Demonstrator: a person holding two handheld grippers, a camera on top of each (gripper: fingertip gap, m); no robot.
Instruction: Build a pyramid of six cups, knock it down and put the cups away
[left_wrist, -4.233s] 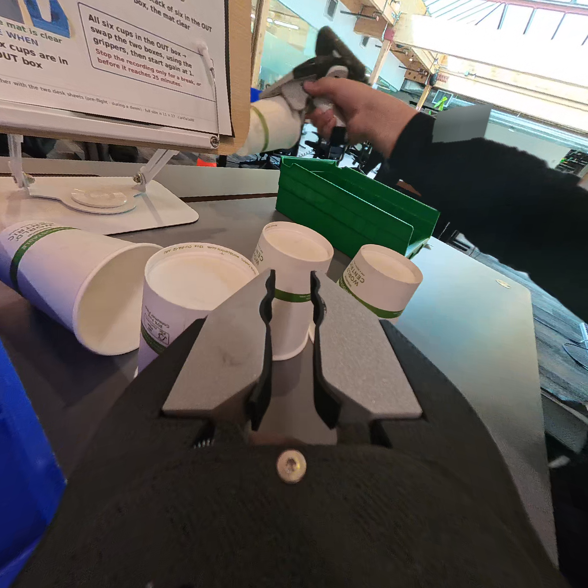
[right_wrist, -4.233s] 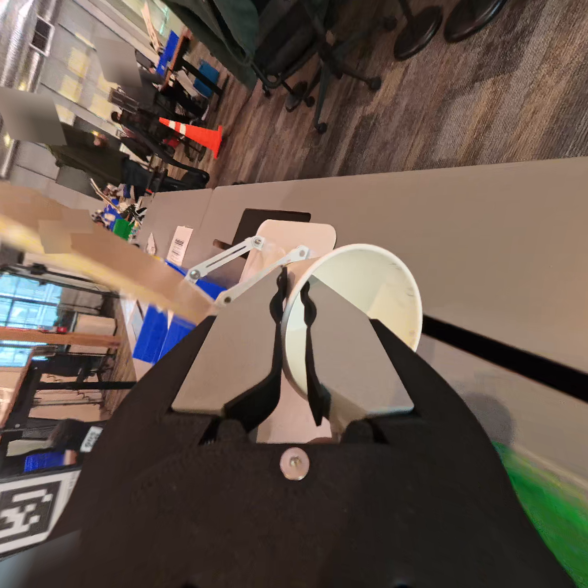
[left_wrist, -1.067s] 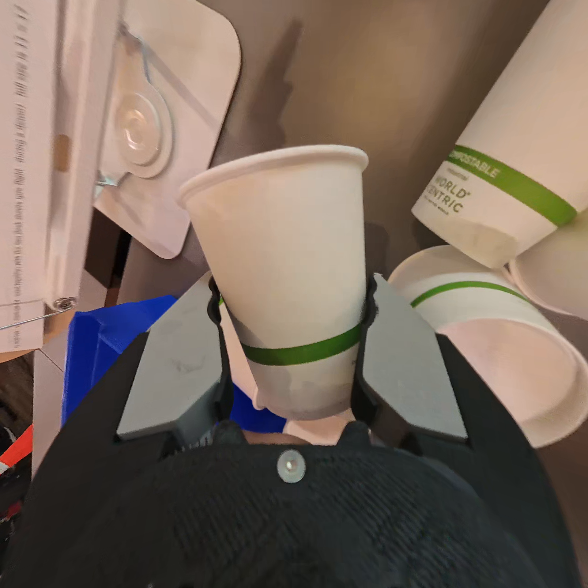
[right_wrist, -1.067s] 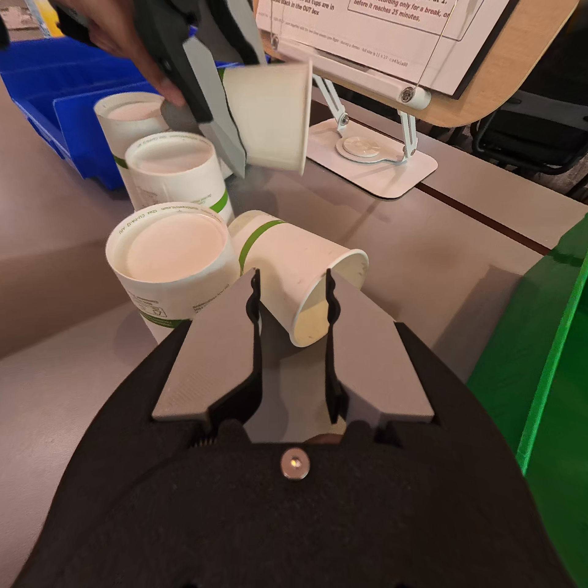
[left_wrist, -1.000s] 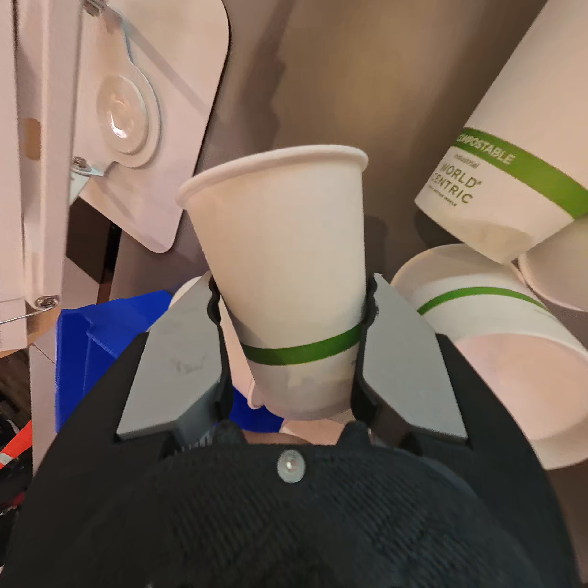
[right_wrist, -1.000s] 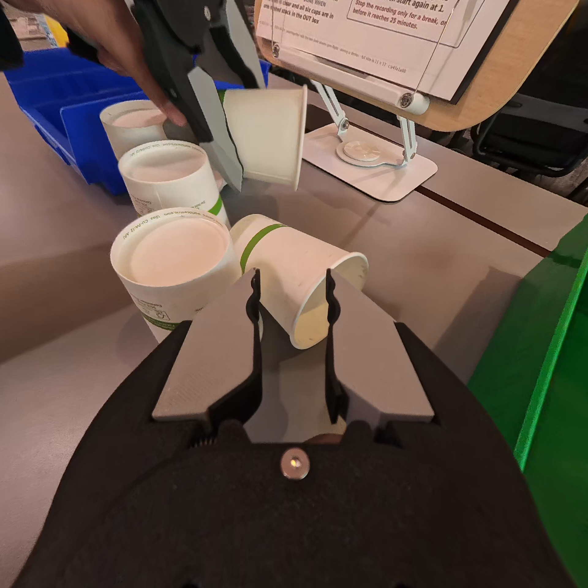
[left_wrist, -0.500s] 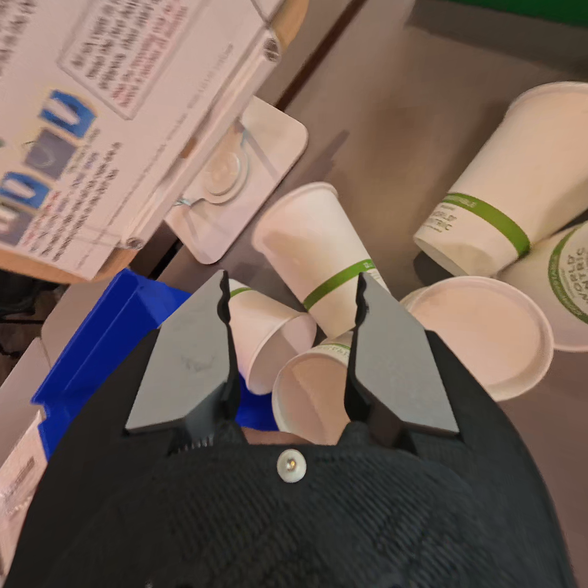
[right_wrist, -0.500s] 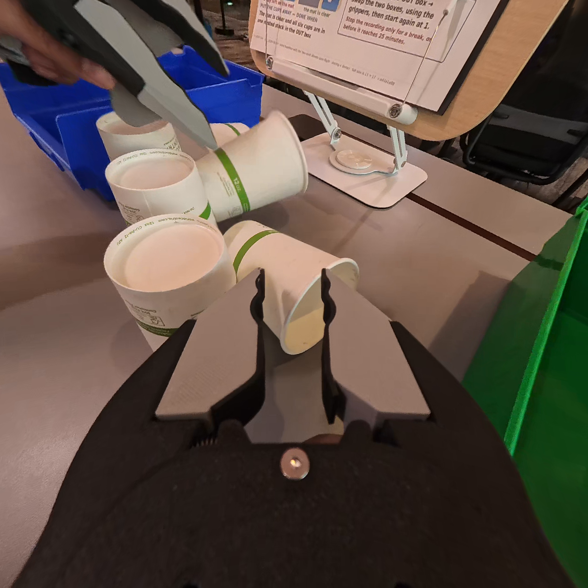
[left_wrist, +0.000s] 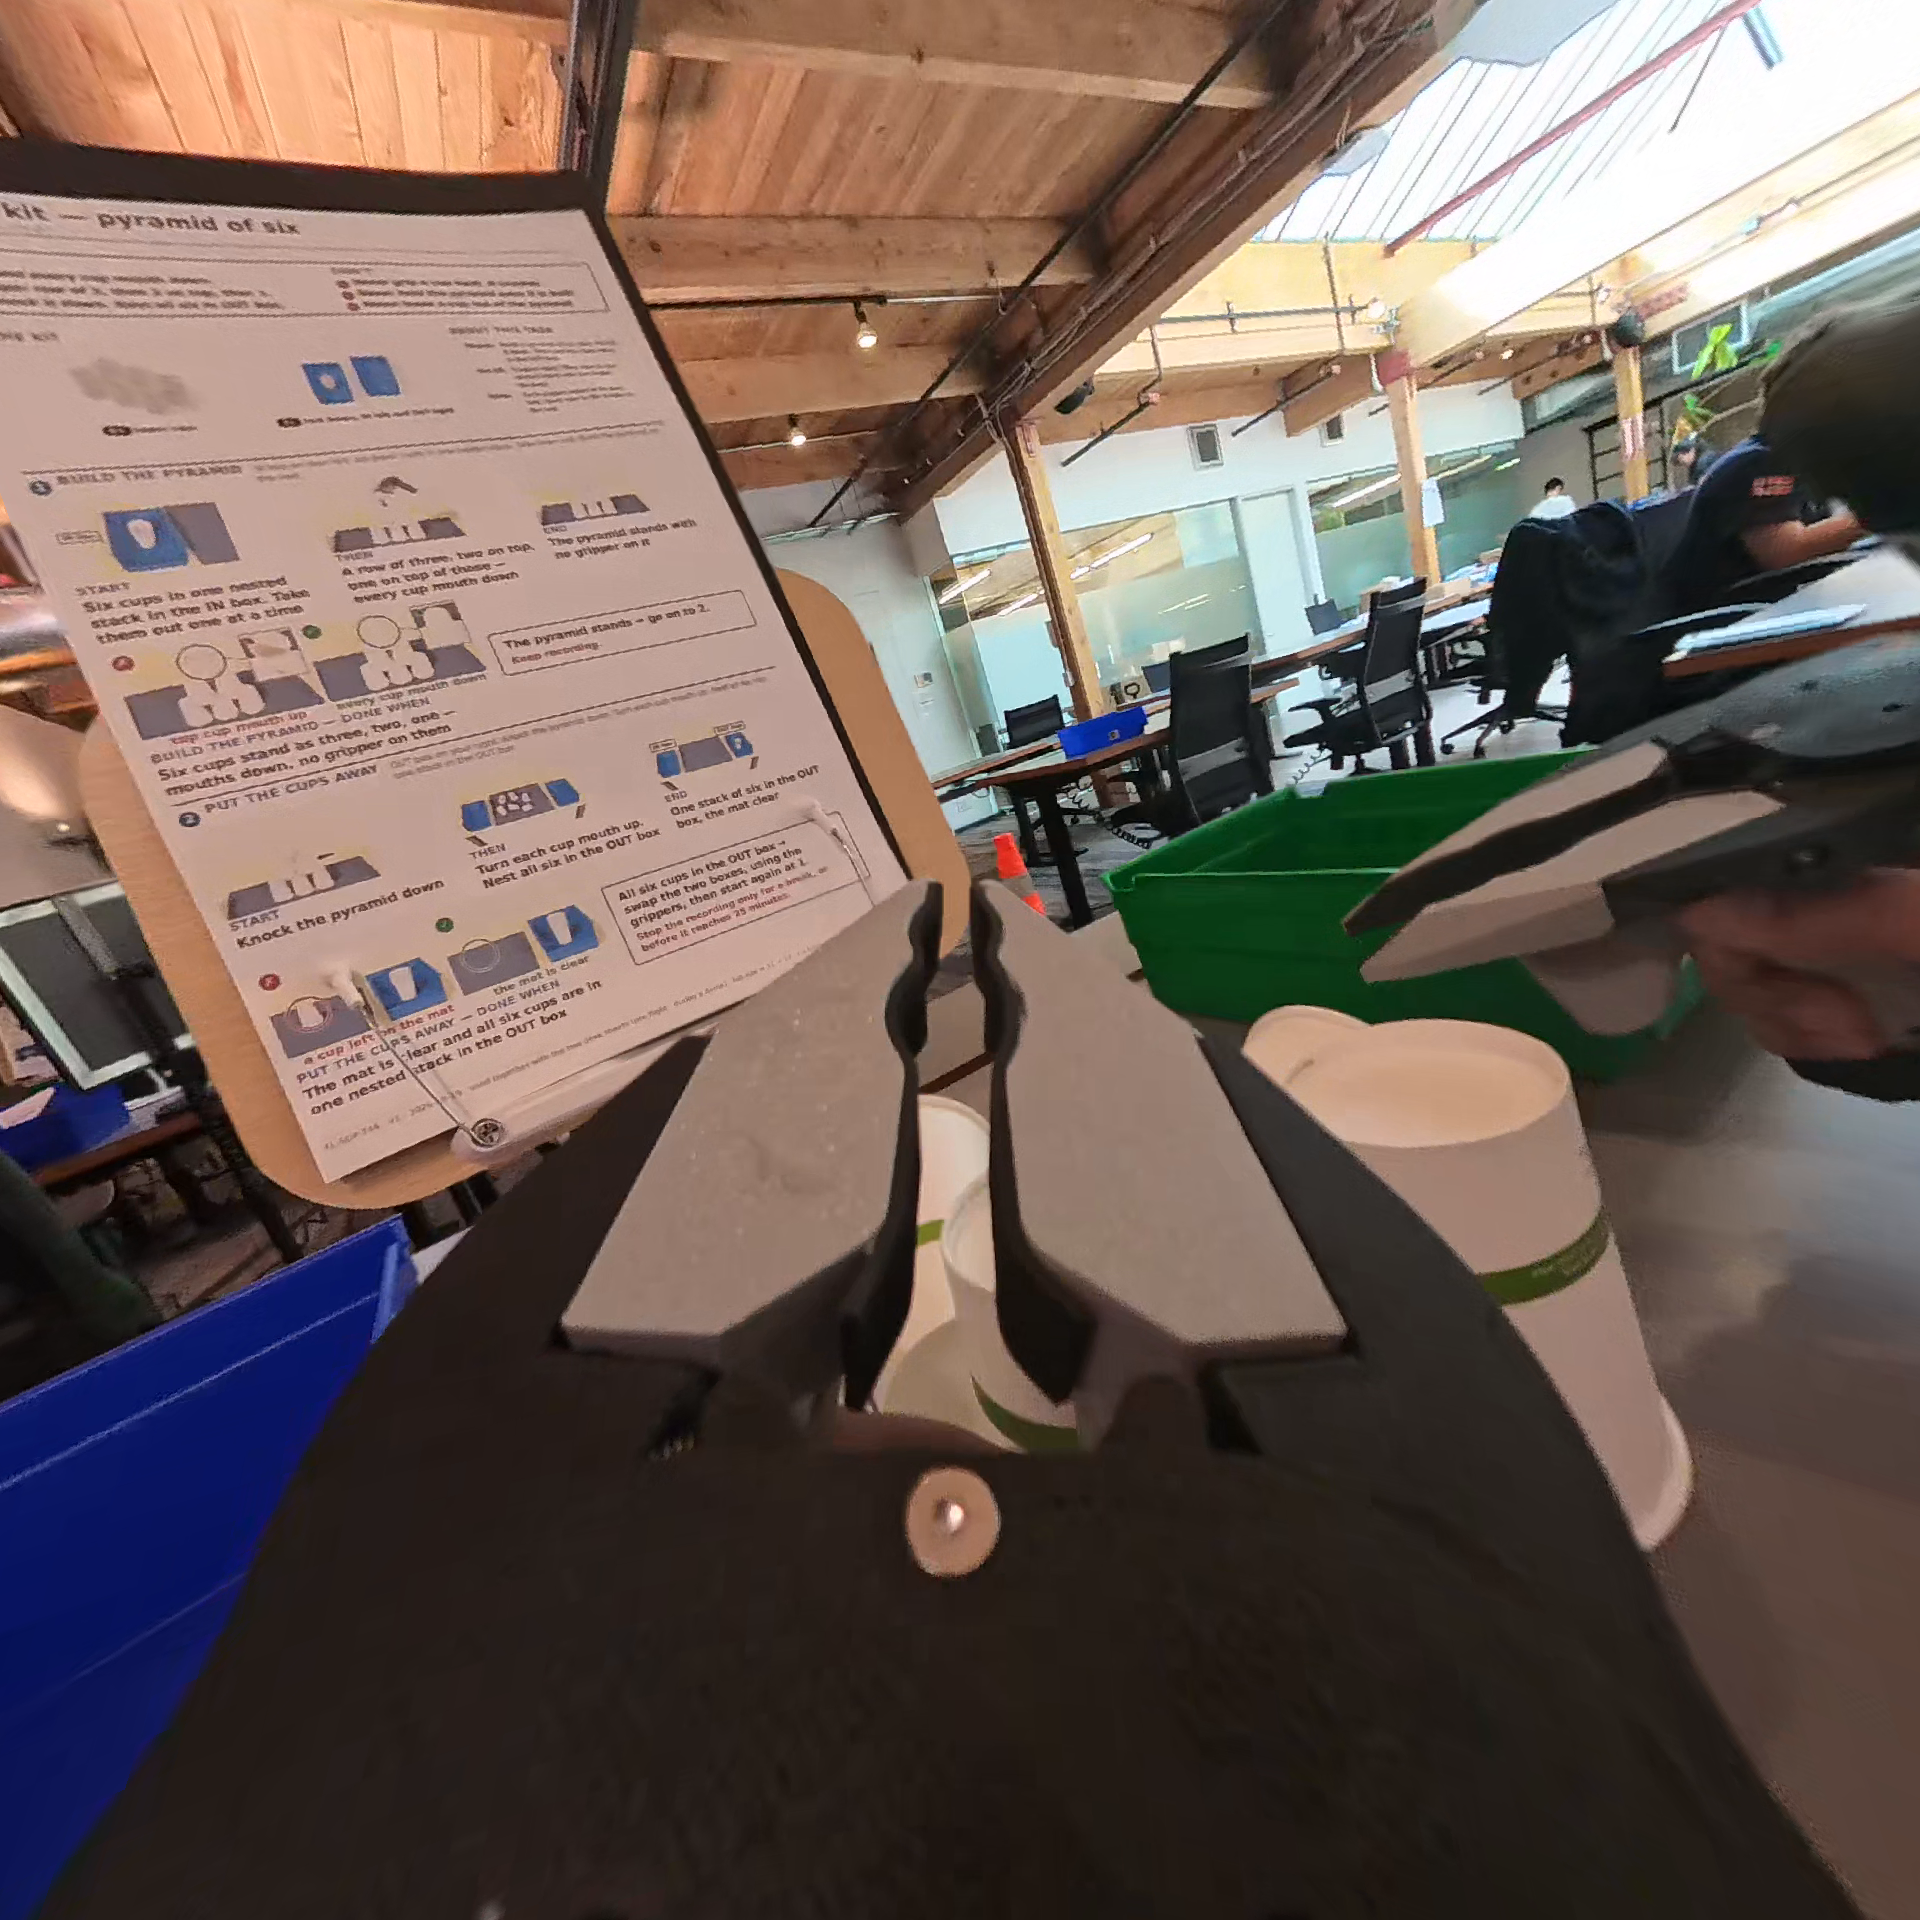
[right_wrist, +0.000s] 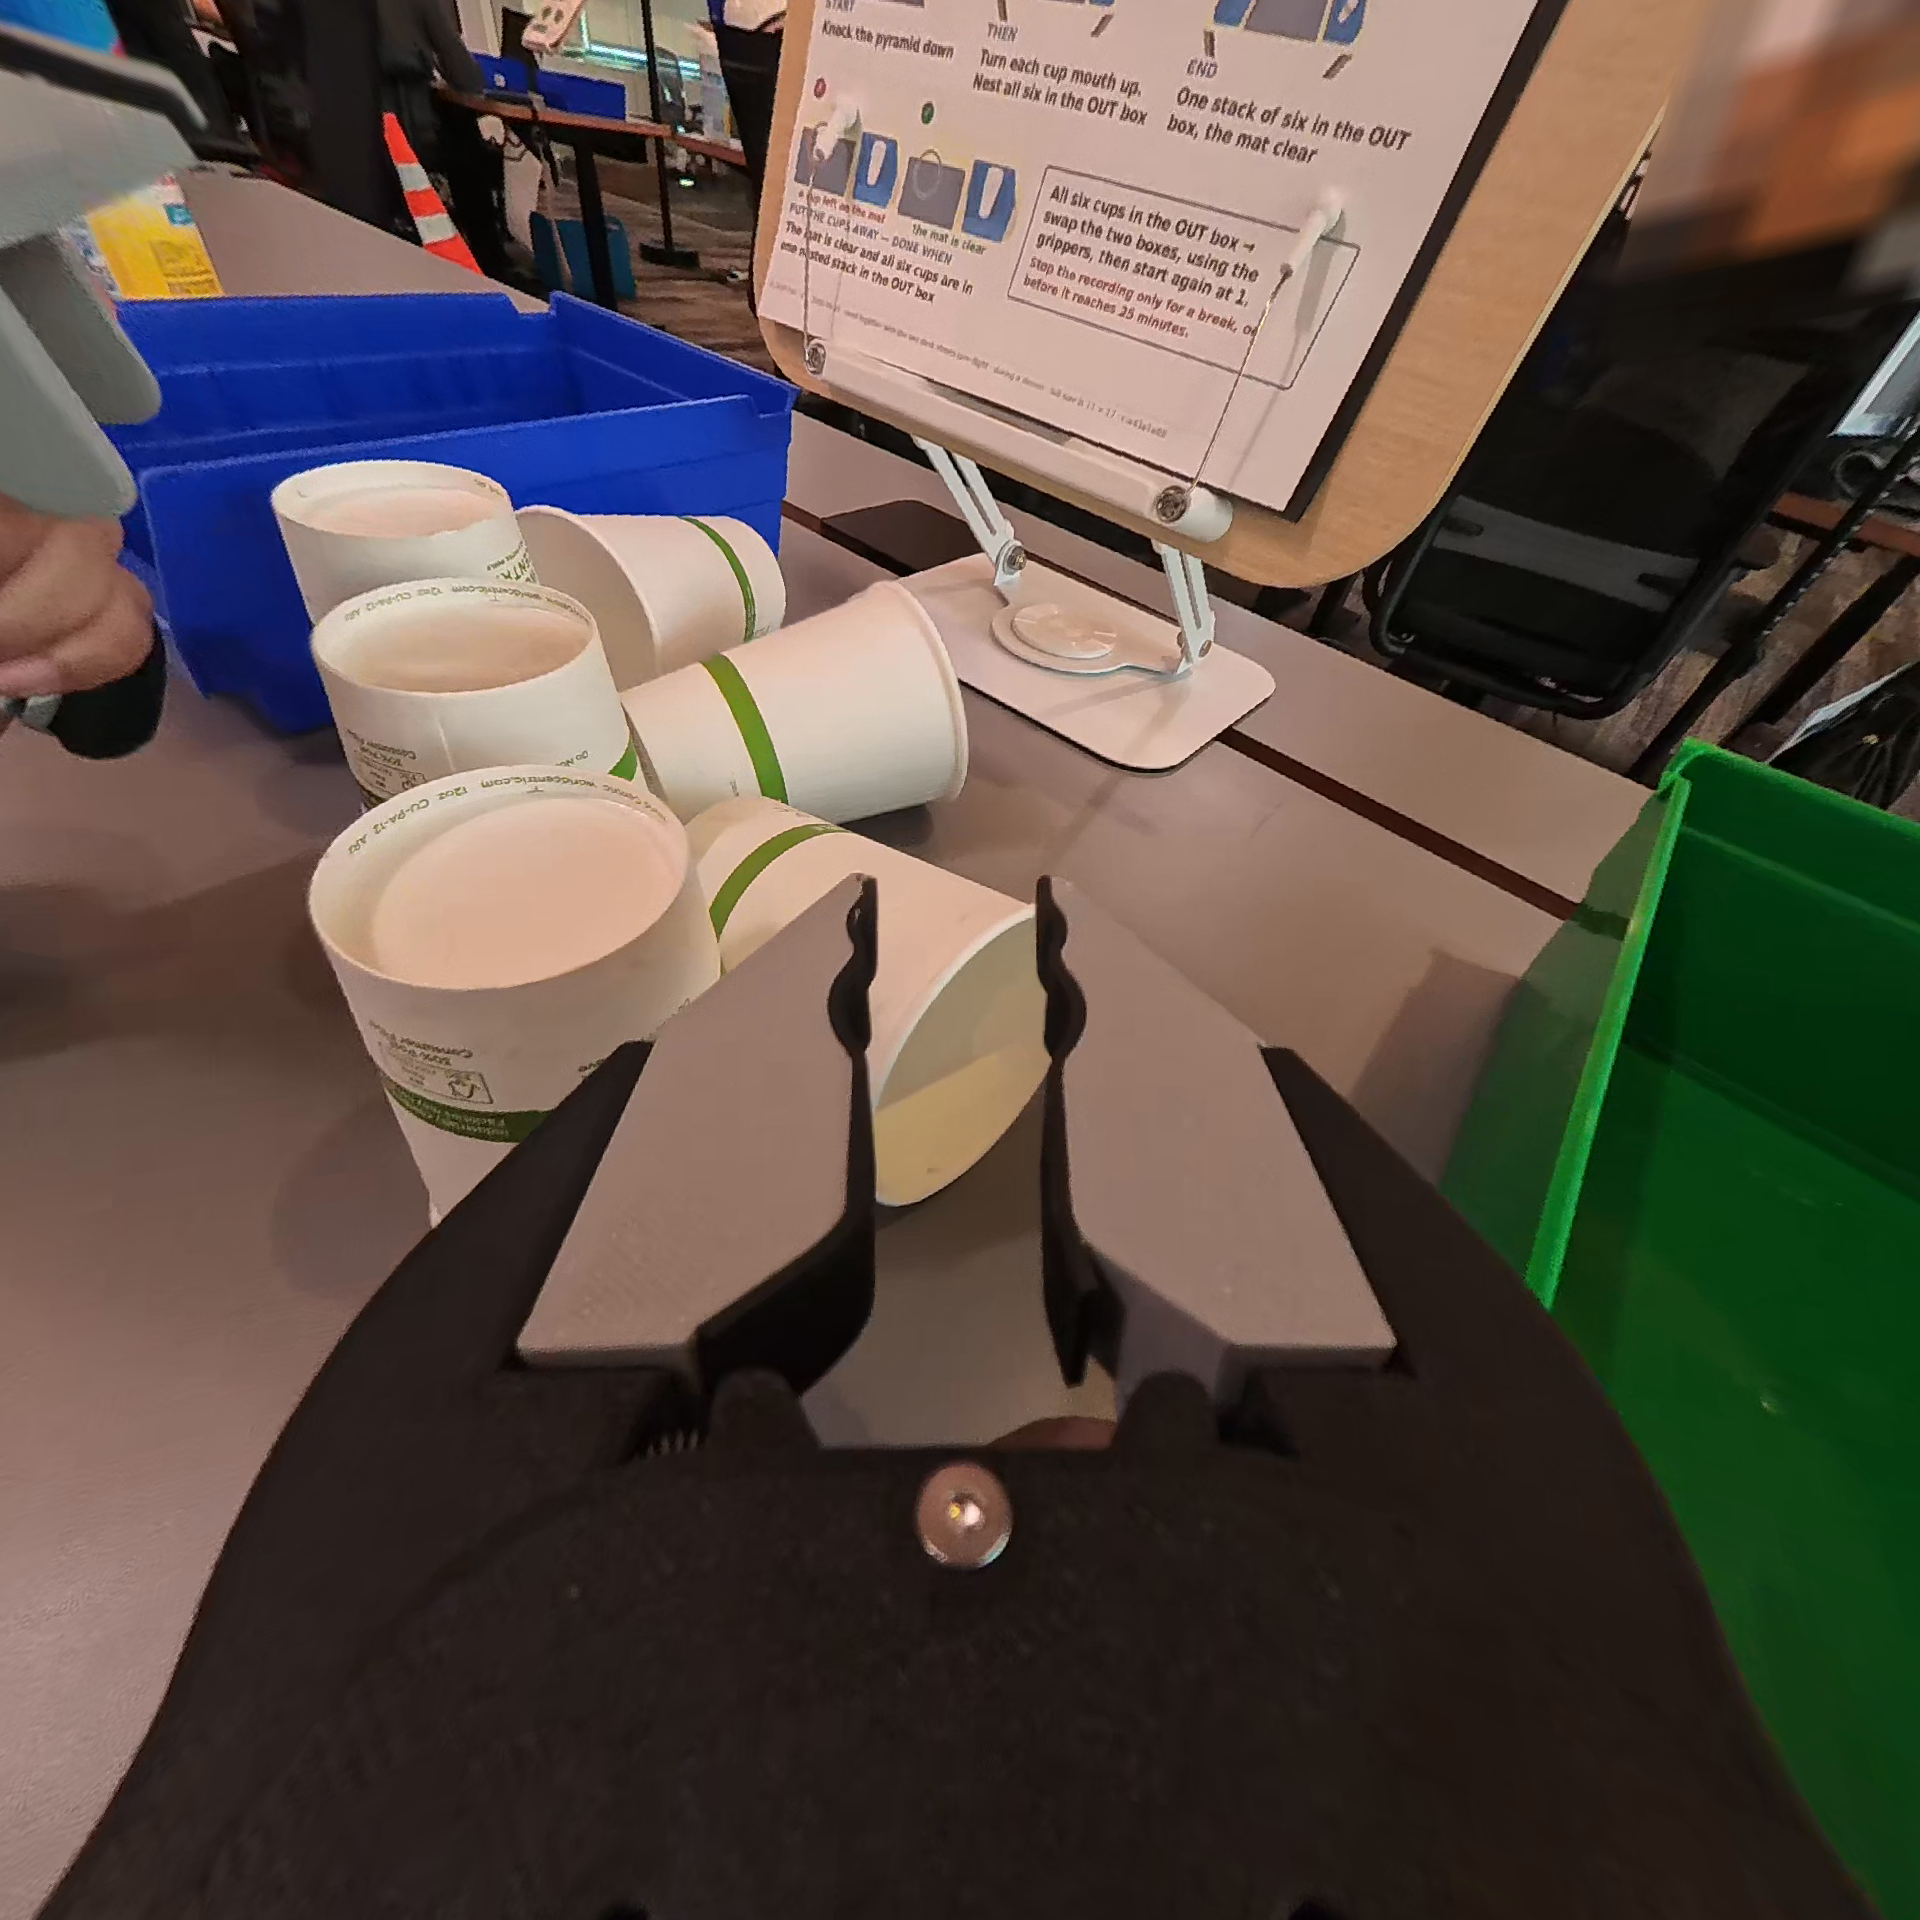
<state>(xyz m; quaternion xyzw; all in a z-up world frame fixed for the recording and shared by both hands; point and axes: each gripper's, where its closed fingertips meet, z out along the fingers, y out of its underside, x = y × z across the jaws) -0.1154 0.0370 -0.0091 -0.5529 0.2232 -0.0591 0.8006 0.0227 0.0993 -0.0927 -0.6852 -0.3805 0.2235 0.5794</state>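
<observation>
White paper cups with green bands sit in a cluster on the grey table. Three stand mouth down: the near cup (right_wrist: 499, 935), the middle cup (right_wrist: 468, 665) and the far cup (right_wrist: 395, 520). Three lie on their sides: one (right_wrist: 831, 707), one behind it (right_wrist: 665, 582), and one (right_wrist: 935, 1039) just beyond my right gripper (right_wrist: 953, 904), which is open and empty. My left gripper (left_wrist: 956, 914) is shut and empty, raised above the cups and pointing at the instruction sheet. A mouth-down cup (left_wrist: 1455, 1195) shows to its right. It also shows in the right wrist view (right_wrist: 62, 312).
A blue bin (right_wrist: 447, 416) stands behind the cups at the left. A green bin (right_wrist: 1745, 1143) stands at the right. An instruction sheet on a stand (right_wrist: 1091, 665) is at the back of the table. My right gripper also shows in the left wrist view (left_wrist: 1455, 914). My hands' fingertips stand some 20 centimeters from each other. The mouth-down cup (left_wrist: 1455, 1195) lies around 10 centimeters away from my right fingertips.
My left gripper let go of the cup it held, which now lies on its side among the others. The left gripper then rose, tilted up and shut. My right gripper barely moved.
</observation>
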